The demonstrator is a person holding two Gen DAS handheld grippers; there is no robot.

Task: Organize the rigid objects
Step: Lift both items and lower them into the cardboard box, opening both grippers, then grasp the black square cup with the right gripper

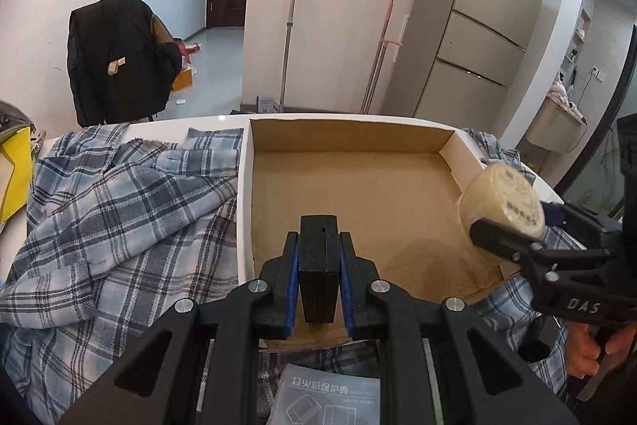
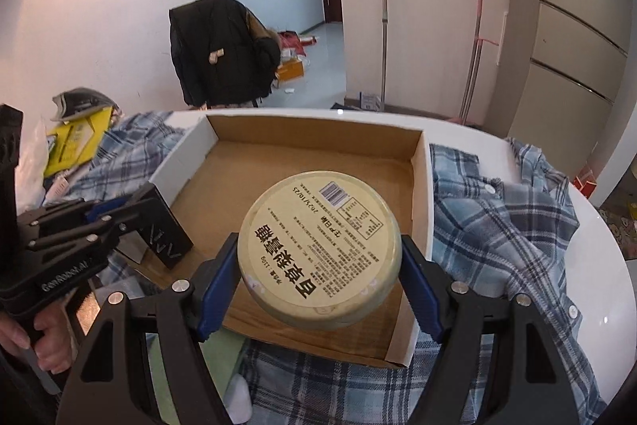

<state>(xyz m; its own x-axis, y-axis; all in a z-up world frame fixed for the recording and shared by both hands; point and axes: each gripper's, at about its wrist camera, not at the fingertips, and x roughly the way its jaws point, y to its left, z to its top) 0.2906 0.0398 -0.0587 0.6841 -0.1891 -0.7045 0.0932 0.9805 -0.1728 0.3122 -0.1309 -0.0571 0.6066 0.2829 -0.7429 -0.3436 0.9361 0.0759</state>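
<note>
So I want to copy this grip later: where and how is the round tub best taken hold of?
Across its curved side wall, as the right gripper does now: one pad on each opposite side of the round tub, its flat labelled face pointing up and away from the gripper. The face is too wide and smooth to pinch, while the band gives two opposed contact spots.

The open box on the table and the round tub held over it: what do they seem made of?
Open box: corrugated cardboard by the look, matt brown inside, white outside, with folded walls and creases. Round tub: probably plastic, pale cream with a slight sheen, its flat face covered by a printed label with a barcode; the material can't be confirmed.
</note>
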